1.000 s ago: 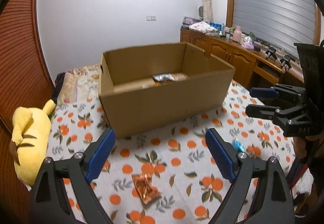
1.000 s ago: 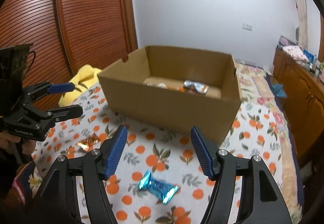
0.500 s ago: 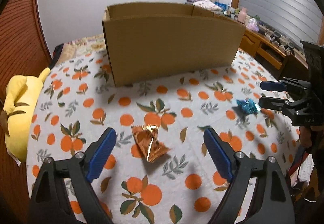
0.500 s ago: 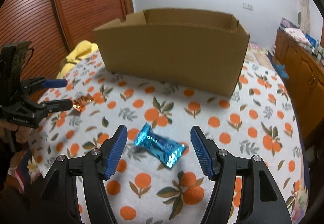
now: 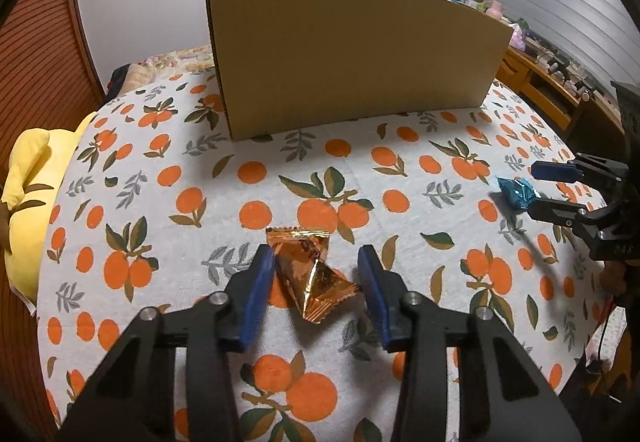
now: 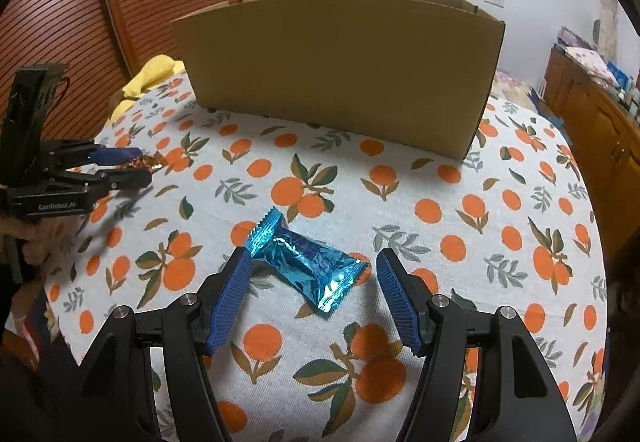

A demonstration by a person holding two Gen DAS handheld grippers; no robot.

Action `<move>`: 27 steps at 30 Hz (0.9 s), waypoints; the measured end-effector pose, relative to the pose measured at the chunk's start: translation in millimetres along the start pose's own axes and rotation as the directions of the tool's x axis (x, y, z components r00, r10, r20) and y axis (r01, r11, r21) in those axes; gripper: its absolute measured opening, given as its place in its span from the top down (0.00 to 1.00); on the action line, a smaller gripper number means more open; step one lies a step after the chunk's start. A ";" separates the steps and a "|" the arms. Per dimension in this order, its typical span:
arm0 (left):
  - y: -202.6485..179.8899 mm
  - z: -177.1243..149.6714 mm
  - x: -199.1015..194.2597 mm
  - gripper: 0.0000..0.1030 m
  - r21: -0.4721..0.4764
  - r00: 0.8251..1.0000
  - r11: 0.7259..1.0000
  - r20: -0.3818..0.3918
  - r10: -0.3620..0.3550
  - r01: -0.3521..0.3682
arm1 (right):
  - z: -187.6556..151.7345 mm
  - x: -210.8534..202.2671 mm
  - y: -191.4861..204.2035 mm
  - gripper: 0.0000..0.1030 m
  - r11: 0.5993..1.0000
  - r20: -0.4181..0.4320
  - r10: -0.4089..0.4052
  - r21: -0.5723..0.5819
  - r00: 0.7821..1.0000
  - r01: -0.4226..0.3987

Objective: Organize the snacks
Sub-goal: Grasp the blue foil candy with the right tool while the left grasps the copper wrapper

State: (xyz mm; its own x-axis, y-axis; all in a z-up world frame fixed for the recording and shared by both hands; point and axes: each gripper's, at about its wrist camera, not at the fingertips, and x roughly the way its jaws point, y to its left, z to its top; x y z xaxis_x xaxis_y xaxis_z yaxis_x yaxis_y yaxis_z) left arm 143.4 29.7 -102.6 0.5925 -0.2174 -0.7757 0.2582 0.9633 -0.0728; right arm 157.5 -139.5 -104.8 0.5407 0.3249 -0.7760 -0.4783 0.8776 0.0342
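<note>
Tongs first: your left gripper (image 5: 316,262) is low over the tablecloth (image 5: 400,210) with its jaws partly apart, one blue pad on each side of the orange snack packet (image 5: 310,276). The left pad (image 5: 260,282) sits right against the packet's left edge; the right pad shows a small gap to the packet's crimped end. Packet lies flat on the cloth, not lifted.

Your right gripper (image 6: 314,274) is in the same posture, jaws wider, straddling the blue snack packet (image 6: 306,262). The left pad (image 6: 232,294) is close to the packet's serrated end; the right pad (image 6: 396,302) is clearly apart from it. Packet rests flat on the cloth, lying diagonally.

From the left wrist view, the right gripper (image 5: 532,190) appears at the right edge with the blue snack packet (image 5: 516,192) between its fingers. From the right wrist view, the left gripper (image 6: 140,168) appears at the left edge with the orange snack packet (image 6: 146,161) showing between its tips.

Beyond both packets stands the cardboard box (image 5: 352,58), upright on the cloth, well apart from either gripper; its near wall hides the inside. A yellow plush toy (image 5: 28,210) lies at the table's left edge. A wooden cabinet (image 6: 592,110) stands off to the right.
</note>
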 end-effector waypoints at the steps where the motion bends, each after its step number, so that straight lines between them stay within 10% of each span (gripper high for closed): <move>1: 0.9 -0.6 0.3 0.61 -0.004 1.000 1.000 0.000 -0.001 0.001 | -0.3 1.1 0.2 0.35 1.000 -0.003 0.001 0.000 1.000 -0.001; 27: 4.8 -8.2 -1.9 0.76 -0.025 0.999 1.000 0.035 0.012 -0.012 | 4.3 18.5 6.4 0.53 0.997 -0.030 -0.062 -0.050 0.998 0.061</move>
State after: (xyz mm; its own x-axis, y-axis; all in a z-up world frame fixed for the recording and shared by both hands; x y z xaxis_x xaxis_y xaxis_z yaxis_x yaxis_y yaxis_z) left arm 137.2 36.0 -106.6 0.6219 -0.2108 -0.7542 0.2319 0.9695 -0.0797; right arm 167.4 -126.4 -116.3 0.5488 0.2591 -0.7948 -0.4786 0.8769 -0.0446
